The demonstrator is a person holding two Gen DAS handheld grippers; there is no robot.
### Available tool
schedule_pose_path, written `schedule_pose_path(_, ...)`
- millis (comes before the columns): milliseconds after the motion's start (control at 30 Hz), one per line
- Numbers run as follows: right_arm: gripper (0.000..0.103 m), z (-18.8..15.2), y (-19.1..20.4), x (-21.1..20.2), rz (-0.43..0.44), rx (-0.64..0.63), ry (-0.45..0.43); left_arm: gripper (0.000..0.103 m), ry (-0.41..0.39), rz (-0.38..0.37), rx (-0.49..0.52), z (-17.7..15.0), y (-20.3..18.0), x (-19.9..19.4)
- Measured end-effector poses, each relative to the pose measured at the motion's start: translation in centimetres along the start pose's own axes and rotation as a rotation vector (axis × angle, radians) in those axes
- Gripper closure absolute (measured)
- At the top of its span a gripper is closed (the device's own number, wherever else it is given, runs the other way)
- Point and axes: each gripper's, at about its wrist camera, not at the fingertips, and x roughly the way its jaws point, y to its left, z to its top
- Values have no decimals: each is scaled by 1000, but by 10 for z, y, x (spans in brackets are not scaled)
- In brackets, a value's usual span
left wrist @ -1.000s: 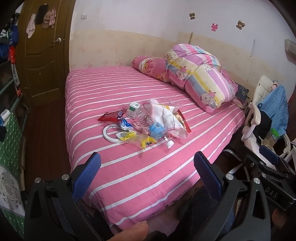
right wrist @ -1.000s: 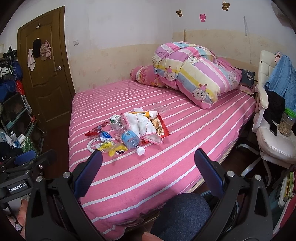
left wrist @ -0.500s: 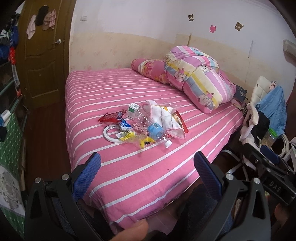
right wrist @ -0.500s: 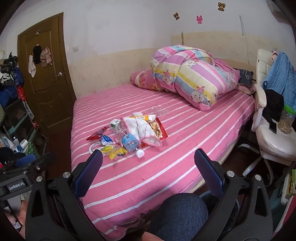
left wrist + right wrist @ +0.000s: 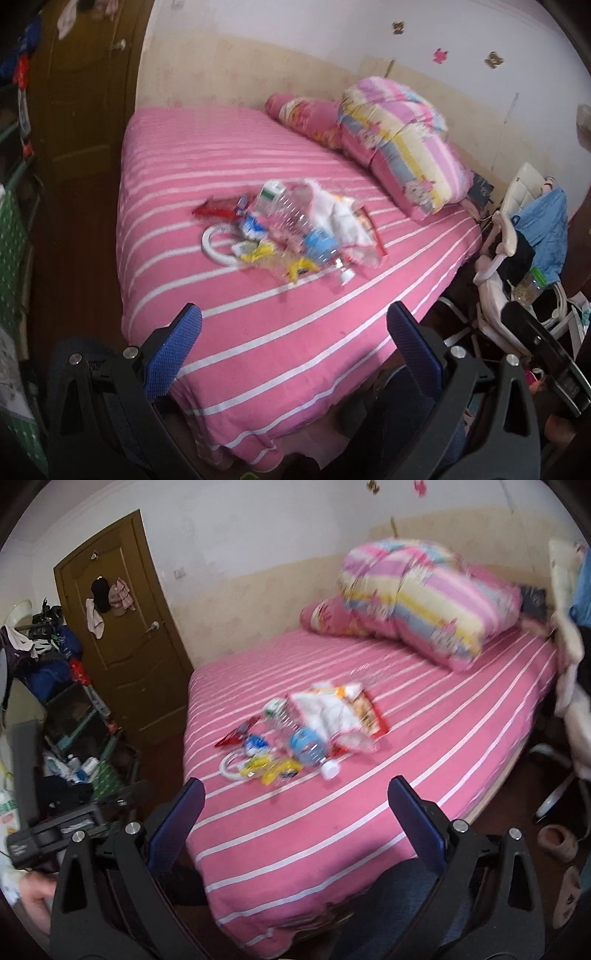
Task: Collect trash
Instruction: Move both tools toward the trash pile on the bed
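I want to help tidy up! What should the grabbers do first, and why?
Probably bring the right gripper forward toward the bottle, at the pile's near edge. Both it and the left gripper are open and empty, well short of the trash on the bed, so nothing can be picked up yet.

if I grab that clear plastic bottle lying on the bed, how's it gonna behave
The plastic bottle looks empty and crumpled, so probably light and apt to squash between the fingers. Lying on its side, it may roll when nudged. Wrappers touching it may shift too.
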Motion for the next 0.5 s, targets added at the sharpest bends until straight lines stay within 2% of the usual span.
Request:
schedule_pose_path(167, 5, -3, 6, 45, 68, 45, 51, 6, 32, 4, -18, 5, 25, 35)
schedule_pose_path(233, 5, -3, 14, 69, 88, 21, 105, 6, 41, -6, -40, 11, 37, 50)
schedule_pose_path(333, 5, -2, 22, 102, 59, -6, 159, 6, 51, -23, -64, 15, 53, 68)
schedule_pose_path(500, 5, -5, 21, 156, 119, 57, 257, 6, 98, -43, -99, 27, 82, 113)
